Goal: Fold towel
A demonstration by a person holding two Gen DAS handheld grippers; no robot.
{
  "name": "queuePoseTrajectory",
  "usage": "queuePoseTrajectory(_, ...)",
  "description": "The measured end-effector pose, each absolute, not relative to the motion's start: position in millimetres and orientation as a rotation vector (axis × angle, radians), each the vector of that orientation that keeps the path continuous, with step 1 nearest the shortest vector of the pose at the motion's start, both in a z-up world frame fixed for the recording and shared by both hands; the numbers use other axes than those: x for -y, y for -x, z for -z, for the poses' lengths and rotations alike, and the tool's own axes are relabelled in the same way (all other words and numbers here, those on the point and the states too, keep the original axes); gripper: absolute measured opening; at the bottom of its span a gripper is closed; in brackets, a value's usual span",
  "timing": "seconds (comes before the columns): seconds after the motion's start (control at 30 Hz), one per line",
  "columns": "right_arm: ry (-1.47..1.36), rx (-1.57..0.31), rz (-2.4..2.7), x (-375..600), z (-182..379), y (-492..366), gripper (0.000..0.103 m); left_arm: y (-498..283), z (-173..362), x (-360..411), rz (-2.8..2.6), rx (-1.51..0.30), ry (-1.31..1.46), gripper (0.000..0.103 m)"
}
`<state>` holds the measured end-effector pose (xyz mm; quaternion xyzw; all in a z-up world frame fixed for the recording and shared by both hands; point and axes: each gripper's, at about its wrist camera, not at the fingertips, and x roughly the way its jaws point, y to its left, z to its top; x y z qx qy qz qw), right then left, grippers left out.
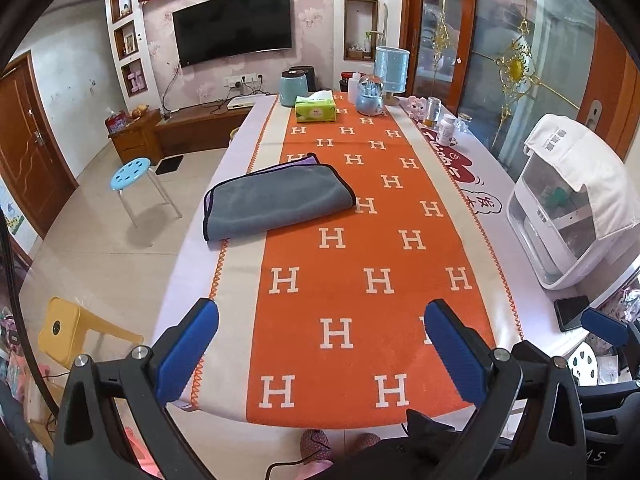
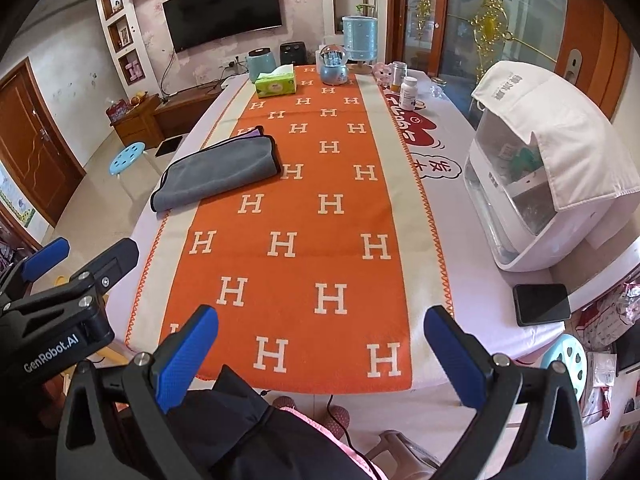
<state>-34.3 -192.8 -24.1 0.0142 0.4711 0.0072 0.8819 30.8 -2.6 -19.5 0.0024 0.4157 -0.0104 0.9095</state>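
Note:
A grey towel (image 1: 276, 200) with a black hem and purple underside lies folded on the left side of the orange H-patterned table runner (image 1: 360, 280). It also shows in the right wrist view (image 2: 218, 172). My left gripper (image 1: 320, 316) is open and empty, held above the table's near edge, well short of the towel. My right gripper (image 2: 320, 320) is open and empty too, over the near edge. The left gripper (image 2: 42, 260) shows at the left of the right wrist view.
A white appliance (image 2: 532, 184) draped with a white cloth stands at the right. A black phone (image 2: 542, 304) lies near it. A tissue box (image 1: 316, 108), snow globe (image 1: 370, 96), bottles and a blue lamp stand at the far end. Stools (image 1: 132, 172) stand left.

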Motion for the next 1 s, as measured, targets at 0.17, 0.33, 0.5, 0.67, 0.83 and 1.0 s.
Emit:
queuePoseTrajectory(0.17,-0.034,-0.997,-0.012,190.6,27.1,30.9,0.103,-33.9,21.4,-3.7,0.025,-0.871,-0.007,0.102)
queuePoseTrajectory(0.33,-0.037,-1.006,-0.013,188.3,29.0,29.2,0.103,-36.2,23.5,-7.0,0.029,-0.881,-0.006,0.102)
queuePoseTrajectory(0.5,-0.039,-1.01,-0.014,187.6,30.5,28.5,0.103,-37.1,23.6,-7.4,0.03,-0.885,-0.007,0.102)
queuePoseTrajectory(0.67,-0.039,-1.015,-0.015,186.0,32.4,29.0,0.103,-37.0,25.2,-8.4,0.031,-0.887,-0.005,0.102)
queuePoseTrajectory(0.83,-0.039,-1.014,-0.015,184.8,33.3,30.1,0.103,-34.3,28.1,-11.8,0.03,-0.892,-0.001,0.102)
queuePoseTrajectory(1.0,-0.036,-1.016,-0.022,180.9,36.7,33.1,0.103,-32.2,28.5,-14.4,0.029,-0.892,0.001,0.102)
